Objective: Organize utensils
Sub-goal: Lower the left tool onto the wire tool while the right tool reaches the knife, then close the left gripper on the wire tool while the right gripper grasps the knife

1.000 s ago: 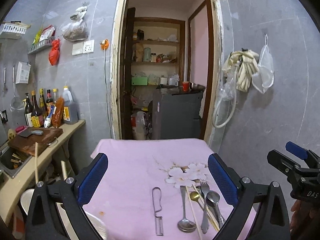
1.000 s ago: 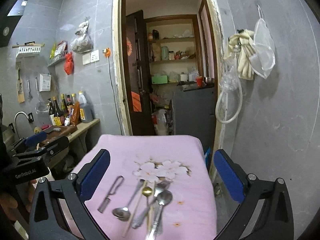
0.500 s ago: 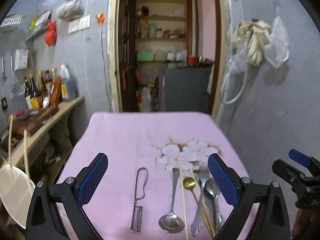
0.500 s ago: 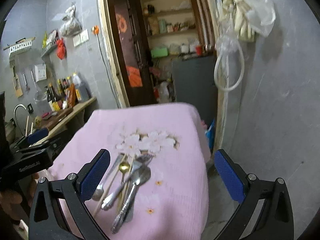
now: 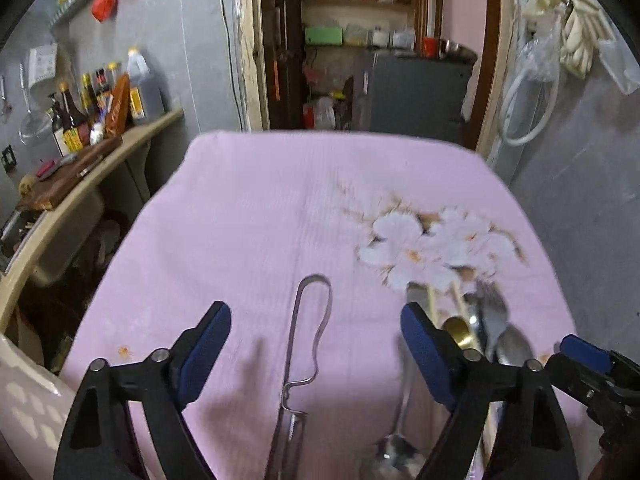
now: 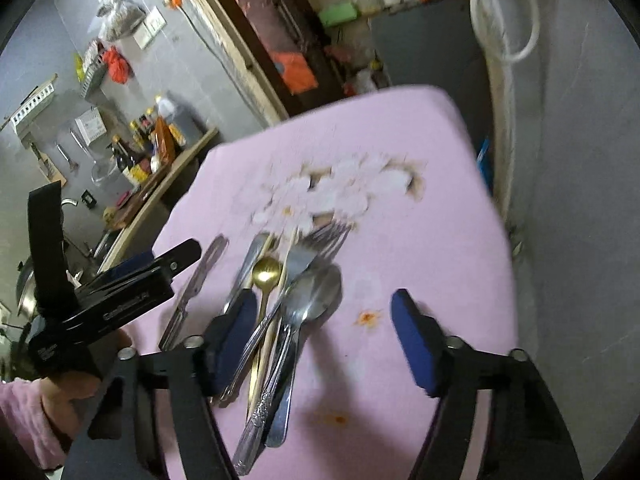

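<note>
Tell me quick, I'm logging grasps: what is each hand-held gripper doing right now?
Left hand-held gripper: open, jaws just been closing, straddling the peeler, not gripping.
Right hand-held gripper: open, jaws just been closing over the spoons, holding nothing.

We see a dimly lit room with soft light from above; the pink cloth (image 5: pixel 256 216) is the brightest surface. Faint shadows of the fingers fall on it. Both views are smeared by motion blur, most over the flower print (image 6: pixel 336 192) and cutlery (image 6: pixel 288 304). Fisheye bending curves the walls, and the corners go black.
</note>
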The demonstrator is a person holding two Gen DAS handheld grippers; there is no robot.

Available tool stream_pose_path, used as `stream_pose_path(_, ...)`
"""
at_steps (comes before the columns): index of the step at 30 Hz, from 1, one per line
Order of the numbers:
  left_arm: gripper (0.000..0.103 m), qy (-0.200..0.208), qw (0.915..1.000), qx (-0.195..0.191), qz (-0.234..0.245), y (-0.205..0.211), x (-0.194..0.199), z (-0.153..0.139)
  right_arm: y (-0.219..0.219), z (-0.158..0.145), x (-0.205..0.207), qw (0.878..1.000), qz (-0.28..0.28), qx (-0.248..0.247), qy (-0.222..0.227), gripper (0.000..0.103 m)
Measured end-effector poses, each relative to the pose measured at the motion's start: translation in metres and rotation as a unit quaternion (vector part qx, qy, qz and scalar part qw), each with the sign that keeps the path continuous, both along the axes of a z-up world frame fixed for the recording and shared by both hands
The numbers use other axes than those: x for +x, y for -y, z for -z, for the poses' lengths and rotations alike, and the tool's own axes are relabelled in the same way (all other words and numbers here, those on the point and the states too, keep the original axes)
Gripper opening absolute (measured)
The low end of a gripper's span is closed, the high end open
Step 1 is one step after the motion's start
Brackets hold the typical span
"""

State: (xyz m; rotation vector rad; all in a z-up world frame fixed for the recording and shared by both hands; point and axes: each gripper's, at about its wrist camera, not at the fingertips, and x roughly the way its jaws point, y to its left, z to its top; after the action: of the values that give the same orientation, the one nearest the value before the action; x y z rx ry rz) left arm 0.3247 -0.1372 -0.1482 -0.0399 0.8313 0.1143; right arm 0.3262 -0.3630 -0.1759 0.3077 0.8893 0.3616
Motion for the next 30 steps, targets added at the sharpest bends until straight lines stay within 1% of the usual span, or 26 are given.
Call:
stream_pose_path(3,0.076,-0.033,0.9993,-0.016,0.003,-0.008,0.010,0.012,-0.009,0.015,0.006,1.000,-0.010,0.013,-0.022,0.053)
stream_pose_path(5,0.068,-0.054,0.9983,-0.022,0.000,-0.012,0.015,0.019,-0.012,0.022,0.008,0.999,-0.013,0.020,-0.032,0.052)
stream_pose_path(7,0.063,-0.078,0.9965,-0.027,-0.003,-0.016,0.021,0.027,-0.018,0.026,0.010,0.999,-0.019,0.022,-0.033,0.052)
stream_pose_path(10,0.062,-0.082,0.9962,-0.031,0.001,-0.018,0.026,0.029,-0.023,0.029,0.017,0.998,-0.032,0.026,-0.041,0.052)
stream_pose_path(13,0.062,-0.090,0.9957,-0.019,0.011,-0.015,0.035,0.029,-0.027,0.029,0.028,0.998,-0.044,0.024,-0.050,0.047)
stream_pose_path(14,0.059,-0.092,0.9956,-0.016,0.015,-0.013,0.037,0.029,-0.027,0.029,0.029,0.997,-0.046,0.026,-0.053,0.043)
stream_pose_path(15,0.057,-0.092,0.9955,-0.016,0.018,-0.012,0.038,0.029,-0.029,0.030,0.031,0.997,-0.047,0.028,-0.059,0.036)
stream_pose_path(17,0.049,-0.095,0.9951,-0.015,0.022,-0.010,0.041,0.029,-0.027,0.031,0.031,0.996,-0.041,0.028,-0.068,0.029)
stream_pose_path(18,0.046,-0.097,0.9948,-0.015,0.024,-0.009,0.042,0.028,-0.026,0.032,0.032,0.996,-0.036,0.039,-0.077,0.028)
stream_pose_path(19,0.041,-0.100,0.9946,-0.015,0.026,-0.008,0.042,0.027,-0.022,0.033,0.033,0.995,-0.032,0.047,-0.083,0.027)
stream_pose_path(21,0.033,-0.105,0.9939,-0.016,0.031,-0.005,0.046,0.026,-0.020,0.034,0.035,0.994,-0.026,0.058,-0.093,0.022)
stream_pose_path(22,0.027,-0.107,0.9936,-0.016,0.034,-0.004,0.047,0.026,-0.021,0.033,0.035,0.993,-0.025,0.060,-0.094,0.020)
stream_pose_path(23,0.024,-0.111,0.9931,-0.014,0.036,-0.004,0.047,0.025,-0.023,0.033,0.035,0.994,-0.025,0.060,-0.093,0.018)
stream_pose_path(26,0.024,-0.118,0.9920,-0.020,0.038,-0.005,0.048,0.023,-0.028,0.029,0.034,0.994,-0.035,0.052,-0.090,0.009)
stream_pose_path(28,0.024,-0.122,0.9913,-0.037,0.035,-0.010,0.048,0.023,-0.034,0.025,0.032,0.994,-0.045,0.048,-0.087,0.008)
stream_pose_path(30,0.024,-0.130,0.9896,-0.046,0.040,-0.013,0.049,0.023,-0.035,0.023,0.034,0.994,-0.052,0.046,-0.089,0.007)
